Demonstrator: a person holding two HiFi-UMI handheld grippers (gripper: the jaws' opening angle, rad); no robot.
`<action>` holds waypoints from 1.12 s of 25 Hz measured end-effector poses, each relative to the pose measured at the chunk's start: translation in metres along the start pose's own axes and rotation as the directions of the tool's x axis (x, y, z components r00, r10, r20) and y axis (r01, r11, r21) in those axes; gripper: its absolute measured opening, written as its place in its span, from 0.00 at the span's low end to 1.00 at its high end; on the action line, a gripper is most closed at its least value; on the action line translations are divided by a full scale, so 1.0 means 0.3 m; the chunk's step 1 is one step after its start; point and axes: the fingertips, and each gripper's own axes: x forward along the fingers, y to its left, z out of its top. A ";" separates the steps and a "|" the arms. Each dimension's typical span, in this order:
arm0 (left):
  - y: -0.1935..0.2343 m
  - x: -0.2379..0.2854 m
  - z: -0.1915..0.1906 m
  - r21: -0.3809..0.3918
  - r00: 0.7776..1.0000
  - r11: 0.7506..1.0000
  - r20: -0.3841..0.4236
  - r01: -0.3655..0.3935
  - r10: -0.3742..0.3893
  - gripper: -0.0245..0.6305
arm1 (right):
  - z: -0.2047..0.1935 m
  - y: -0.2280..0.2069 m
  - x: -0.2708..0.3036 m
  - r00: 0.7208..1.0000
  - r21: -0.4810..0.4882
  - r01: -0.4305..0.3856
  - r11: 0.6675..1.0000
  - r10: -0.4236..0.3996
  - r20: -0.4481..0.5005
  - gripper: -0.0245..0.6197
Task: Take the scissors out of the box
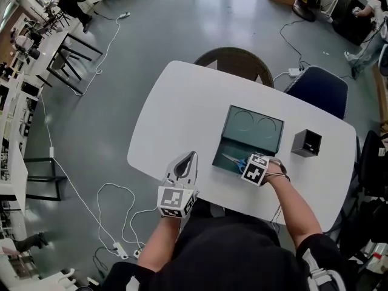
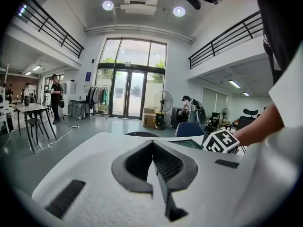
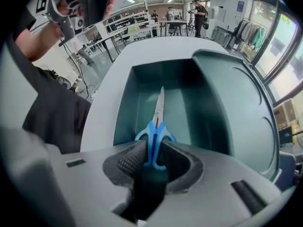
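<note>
A dark green box (image 1: 225,152) lies open on the white table (image 1: 176,114), its lid (image 1: 254,126) tipped back. Blue-handled scissors (image 1: 232,160) rest on its floor, blades pointing away from me in the right gripper view. My right gripper (image 1: 245,162) points steeply down into the box. Its jaws stand open around the scissors' (image 3: 156,126) blue handles, and I see no firm pinch. My left gripper (image 1: 191,156) hovers over the table's near edge, left of the box, shut and empty. In its own view the left gripper (image 2: 152,144) shows its pads meeting.
A small black open-topped cube (image 1: 306,143) stands right of the box. A brown chair (image 1: 236,59) and a blue chair (image 1: 318,86) sit at the table's far side. Cables (image 1: 115,205) trail on the floor to the left. People stand far off.
</note>
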 end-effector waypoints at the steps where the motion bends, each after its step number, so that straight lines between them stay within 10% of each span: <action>1: 0.008 0.005 -0.005 -0.003 1.000 1.000 -0.005 0.004 -0.004 0.05 | 0.001 -0.003 0.005 1.000 0.000 0.008 1.000 -0.008 -0.007 0.21; 28: 0.017 0.076 -0.036 -0.019 0.994 0.995 -0.034 0.103 -0.103 0.05 | -0.004 -0.056 -0.022 0.986 0.046 0.164 0.985 -0.164 0.013 0.18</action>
